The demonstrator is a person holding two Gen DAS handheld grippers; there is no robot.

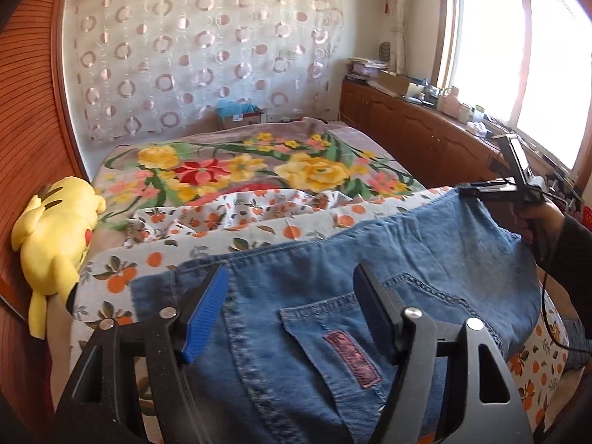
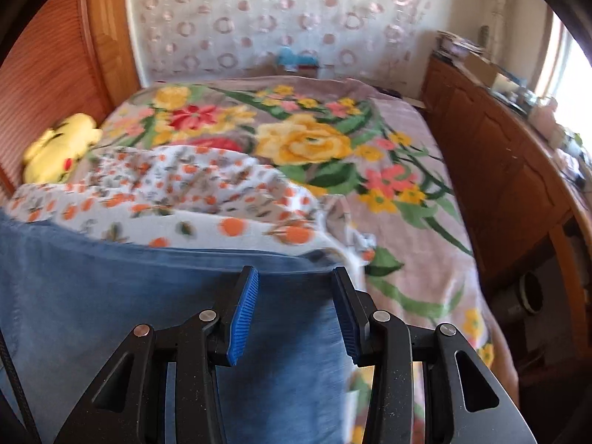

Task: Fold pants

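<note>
The blue jeans (image 1: 333, 288) are lying on the bed (image 1: 236, 170), spread over an orange-print sheet (image 1: 259, 229), directly beneath and ahead of both claws. The left claw (image 1: 292, 310) is hanging just above the seat of the jeans with its jaws standing wide apart, a back pocket with a reddish patch (image 1: 351, 359) showing between them; nothing is being gripped. The right claw (image 2: 296, 307) is hovering over the far end of the denim, near its edge, with its jaws partly apart and cloth visible in the gap, yet the pads are not pressing on it. In the left wrist view the right claw (image 1: 481, 187) is showing off to the right, so the garment's long axis is running across from one claw to the other. Each claw is sitting near one end, so the next fold probably turns on that line. A yellow plush toy (image 1: 55, 244) is resting well off to the left.
</note>
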